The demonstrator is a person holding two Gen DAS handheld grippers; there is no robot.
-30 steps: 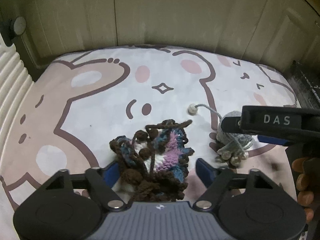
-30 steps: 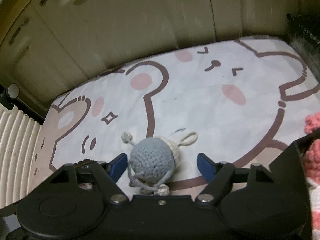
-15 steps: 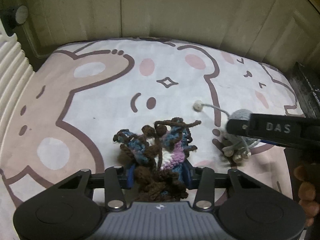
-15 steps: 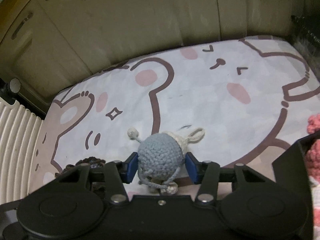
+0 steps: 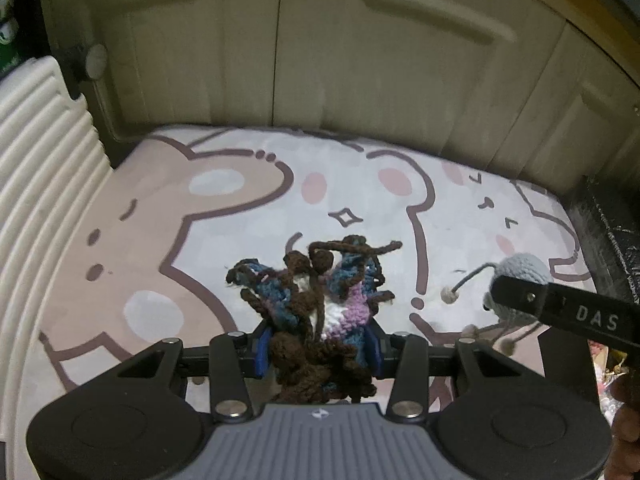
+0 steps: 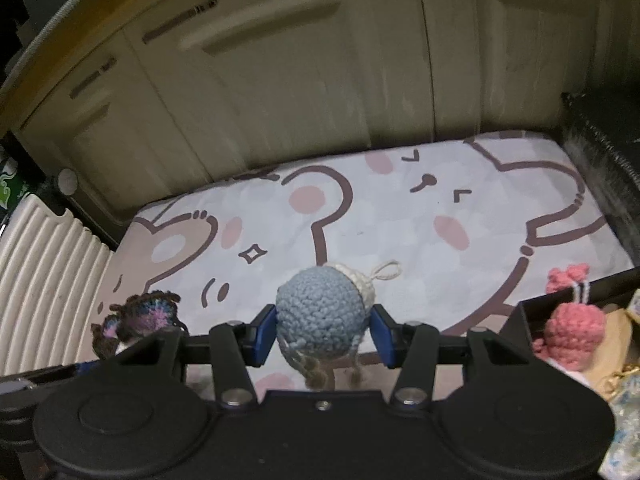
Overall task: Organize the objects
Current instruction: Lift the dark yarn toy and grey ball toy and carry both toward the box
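Note:
My left gripper (image 5: 318, 346) is shut on a brown, blue and purple crochet piece (image 5: 316, 300) and holds it above the cartoon-bear mat (image 5: 160, 240). My right gripper (image 6: 324, 334) is shut on a grey-blue crochet ball toy (image 6: 320, 312) with a cream cap and dangling strings, lifted off the mat (image 6: 400, 220). The ball toy also shows in the left wrist view (image 5: 520, 270) at the right, behind the right gripper's black arm. The brown piece shows in the right wrist view (image 6: 136, 318) at lower left.
A black box (image 6: 528, 312) at the right holds a pink crochet toy (image 6: 572, 332) and other small items. Cream cabinet doors (image 5: 320, 60) stand behind the mat. A white ribbed panel (image 5: 36, 152) lies at the left. A dark ledge (image 5: 612, 220) borders the mat's right side.
Both grippers closed on their crochet items and lifted them off the mat; the views now sit higher above the mat.

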